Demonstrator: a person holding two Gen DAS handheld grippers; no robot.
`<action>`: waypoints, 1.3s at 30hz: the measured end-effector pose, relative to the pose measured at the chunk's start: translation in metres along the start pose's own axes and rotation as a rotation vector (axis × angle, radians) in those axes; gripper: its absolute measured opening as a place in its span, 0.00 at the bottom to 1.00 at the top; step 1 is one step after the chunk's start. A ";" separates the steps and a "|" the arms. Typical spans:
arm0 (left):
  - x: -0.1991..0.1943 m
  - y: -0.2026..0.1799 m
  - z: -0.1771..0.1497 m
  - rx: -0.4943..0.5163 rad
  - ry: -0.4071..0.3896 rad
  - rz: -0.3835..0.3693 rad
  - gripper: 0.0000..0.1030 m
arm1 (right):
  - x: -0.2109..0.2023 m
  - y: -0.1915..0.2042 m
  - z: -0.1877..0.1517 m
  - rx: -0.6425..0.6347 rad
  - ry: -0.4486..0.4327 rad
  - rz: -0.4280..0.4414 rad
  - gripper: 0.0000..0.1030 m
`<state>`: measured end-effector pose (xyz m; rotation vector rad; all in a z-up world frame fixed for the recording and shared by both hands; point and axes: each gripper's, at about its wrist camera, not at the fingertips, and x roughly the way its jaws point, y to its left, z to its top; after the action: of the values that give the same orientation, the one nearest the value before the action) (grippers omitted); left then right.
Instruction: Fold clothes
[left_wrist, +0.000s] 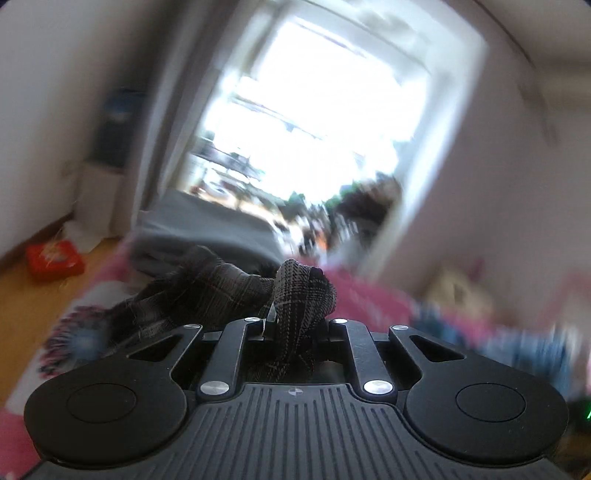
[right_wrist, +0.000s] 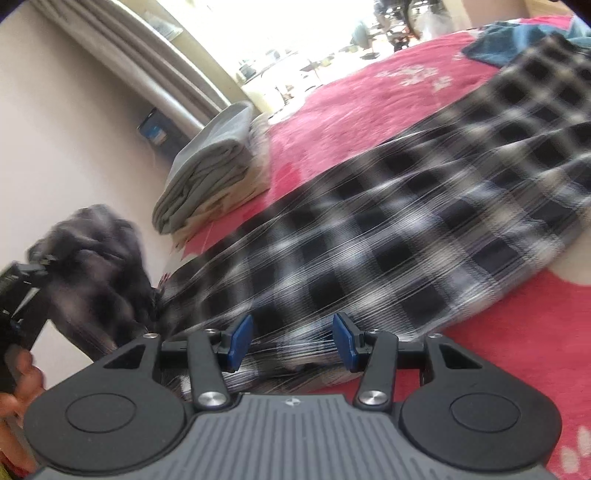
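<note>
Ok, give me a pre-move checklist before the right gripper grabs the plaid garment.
1. Left gripper shut on the plaid garment: ok, a bunch of cloth sits between its fingers.
2. Right gripper open: ok, blue pads apart.
3. Cloth between the right pads: cannot tell, it may just lie below.
4. Garment spread flat on the pink blanket: ok on the right, bunched near the left gripper.
5. Folded grey stack out of the way: ok, beside the garment.
6. Picture sharpness: not ok, motion blur.

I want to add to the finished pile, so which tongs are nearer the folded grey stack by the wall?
Left, probably. The left tongs, clamping plaid garment, sit just before the grey stack; the open right tongs hover farther back.
</note>
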<state>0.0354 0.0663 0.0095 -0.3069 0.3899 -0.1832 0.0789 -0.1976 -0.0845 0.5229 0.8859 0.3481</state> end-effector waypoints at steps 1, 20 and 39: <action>0.012 -0.012 -0.013 0.067 0.037 0.005 0.11 | -0.002 -0.004 0.000 0.004 -0.004 -0.003 0.50; -0.003 -0.005 -0.027 0.137 0.261 -0.149 0.53 | 0.028 0.027 0.042 -0.141 0.027 0.205 0.50; 0.006 0.037 -0.050 0.117 0.369 -0.106 0.52 | 0.174 0.084 0.083 -0.234 0.390 0.340 0.53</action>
<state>0.0255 0.0862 -0.0484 -0.1770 0.7257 -0.3677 0.2418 -0.0661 -0.1053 0.3926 1.1145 0.8747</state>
